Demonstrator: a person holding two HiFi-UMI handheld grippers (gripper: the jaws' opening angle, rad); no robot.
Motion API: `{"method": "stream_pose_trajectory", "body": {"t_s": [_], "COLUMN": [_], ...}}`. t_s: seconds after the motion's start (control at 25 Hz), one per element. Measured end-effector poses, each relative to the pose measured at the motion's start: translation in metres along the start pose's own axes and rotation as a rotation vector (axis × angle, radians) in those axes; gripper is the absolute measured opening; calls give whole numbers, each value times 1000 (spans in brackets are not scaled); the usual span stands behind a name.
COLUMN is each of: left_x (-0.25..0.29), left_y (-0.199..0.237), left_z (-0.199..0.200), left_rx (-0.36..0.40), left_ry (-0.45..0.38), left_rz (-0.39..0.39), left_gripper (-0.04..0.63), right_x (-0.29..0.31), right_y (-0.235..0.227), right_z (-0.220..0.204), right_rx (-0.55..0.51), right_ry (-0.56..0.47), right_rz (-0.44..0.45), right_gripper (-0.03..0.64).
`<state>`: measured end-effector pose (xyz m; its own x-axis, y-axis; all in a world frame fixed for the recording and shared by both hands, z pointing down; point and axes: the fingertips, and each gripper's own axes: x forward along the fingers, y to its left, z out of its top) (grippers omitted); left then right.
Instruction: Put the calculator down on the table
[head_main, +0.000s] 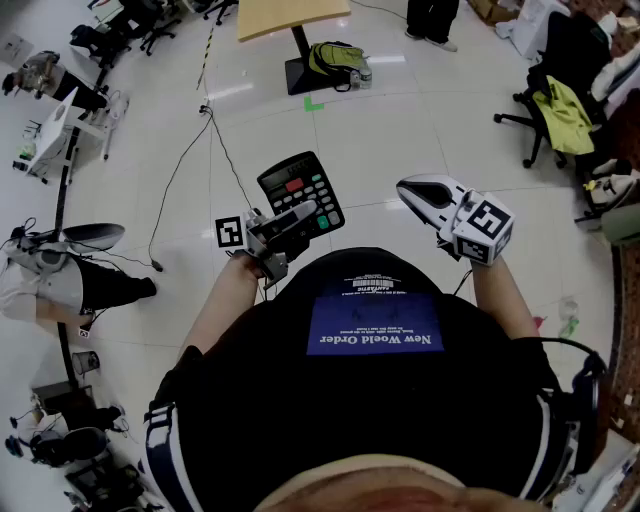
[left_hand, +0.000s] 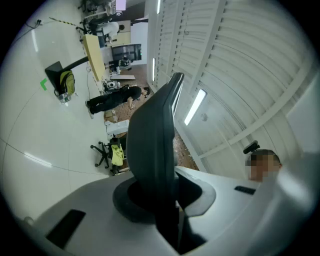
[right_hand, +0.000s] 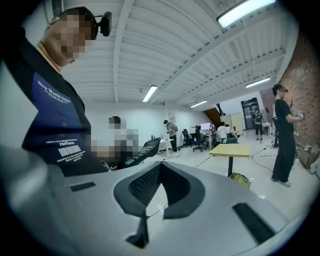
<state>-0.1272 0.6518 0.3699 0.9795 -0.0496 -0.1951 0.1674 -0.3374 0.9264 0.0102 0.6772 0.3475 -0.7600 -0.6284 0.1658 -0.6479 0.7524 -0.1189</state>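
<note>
A black calculator (head_main: 300, 190) with grey, red and green keys is held above the white floor, with my left gripper (head_main: 290, 222) shut on its near edge. In the left gripper view the calculator (left_hand: 152, 140) shows edge-on, standing up between the jaws of the left gripper (left_hand: 160, 200). To its right, my right gripper (head_main: 415, 190) is shut and holds nothing; its tips meet in the right gripper view (right_hand: 159, 167). The calculator (right_hand: 145, 149) also shows at the left there. A yellow-topped table (head_main: 290, 15) stands far ahead, also seen in the right gripper view (right_hand: 230, 149).
A green bag (head_main: 335, 60) lies by the table's base. An office chair (head_main: 560, 110) draped with a yellow-green garment stands at the right. A cable (head_main: 215, 140) runs across the floor. Equipment crowds the left side. A person (right_hand: 285, 135) stands near the brick wall.
</note>
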Motion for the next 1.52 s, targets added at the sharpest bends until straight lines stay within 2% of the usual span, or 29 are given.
{"method": "stream_pose_trajectory", "body": {"t_s": [0.2, 0.4, 0.56, 0.76, 0.88, 1.04, 1.24, 1.4, 1.52], "left_x": [2, -28, -58, -99, -113, -119, -125, -125, -116], "left_y": [15, 38, 47, 49, 65, 73, 86, 107, 121], "left_z": [20, 66, 133, 224, 264, 311, 354, 381, 401], "left_rx": [-23, -30, -21, 0, 2, -9, -61, -66, -35], "left_ry": [7, -5, 9, 44, 61, 75, 36, 9, -17], "left_rz": [7, -16, -70, -94, -82, -82, -81, -38, -14], "left_gripper": [87, 87, 87, 87, 87, 87, 87, 87, 87], "right_x": [19, 79, 147, 227, 261, 298, 329, 352, 364], "right_y": [-21, -33, -51, -76, -100, -120, -160, -189, -218], "right_z": [-8, -7, 21, 60, 71, 85, 97, 98, 90], "right_rx": [24, -7, -33, -29, 12, 3, 42, 37, 31], "right_ry": [24, 65, 64, 56, 40, 87, 108, 108, 106], "right_rz": [4, 25, 11, -11, -41, -45, -45, -5, 40], "right_gripper": [-13, -14, -13, -14, -14, -13, -14, -13, -14]}}
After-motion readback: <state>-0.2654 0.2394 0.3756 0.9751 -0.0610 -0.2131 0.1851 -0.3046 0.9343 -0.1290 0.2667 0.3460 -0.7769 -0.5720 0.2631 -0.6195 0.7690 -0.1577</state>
